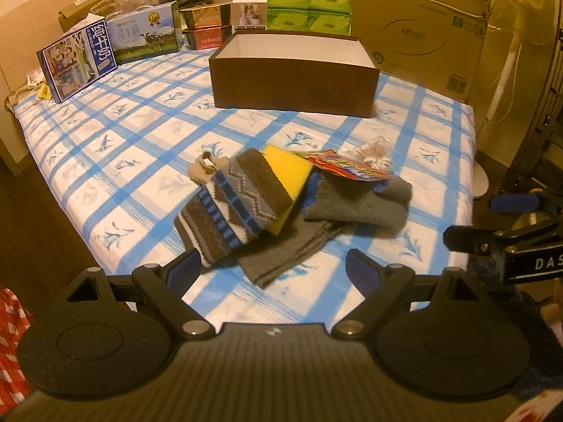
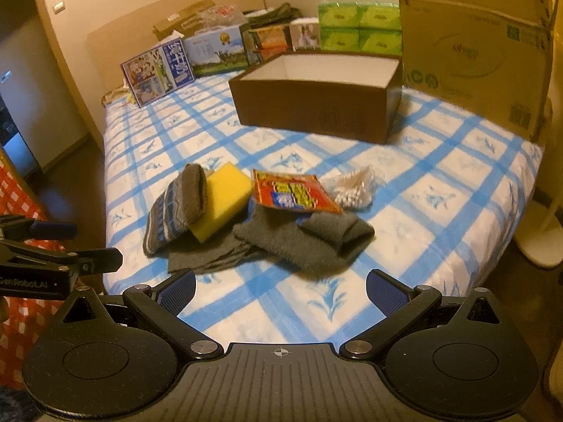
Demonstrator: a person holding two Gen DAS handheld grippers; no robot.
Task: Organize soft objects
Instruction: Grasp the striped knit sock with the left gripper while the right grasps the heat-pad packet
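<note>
A pile lies on the blue-checked bed: a patterned brown sock (image 1: 234,204) (image 2: 179,207) over a yellow sponge (image 1: 288,183) (image 2: 223,202), a flat grey sock (image 1: 288,249) (image 2: 207,253), a folded grey sock (image 1: 362,204) (image 2: 309,239), a red packet (image 1: 346,167) (image 2: 292,191) and a bag of cotton swabs (image 1: 373,151) (image 2: 352,190). An open brown box (image 1: 295,84) (image 2: 313,112) stands behind. My left gripper (image 1: 272,270) is open, just before the pile. My right gripper (image 2: 281,288) is open, also short of it.
Milk cartons (image 1: 77,61), green tissue packs (image 1: 309,7) and a large cardboard box (image 1: 422,24) line the far side of the bed. A white fan base (image 2: 538,242) stands on the floor at right. The bed's near edge drops to dark floor at left.
</note>
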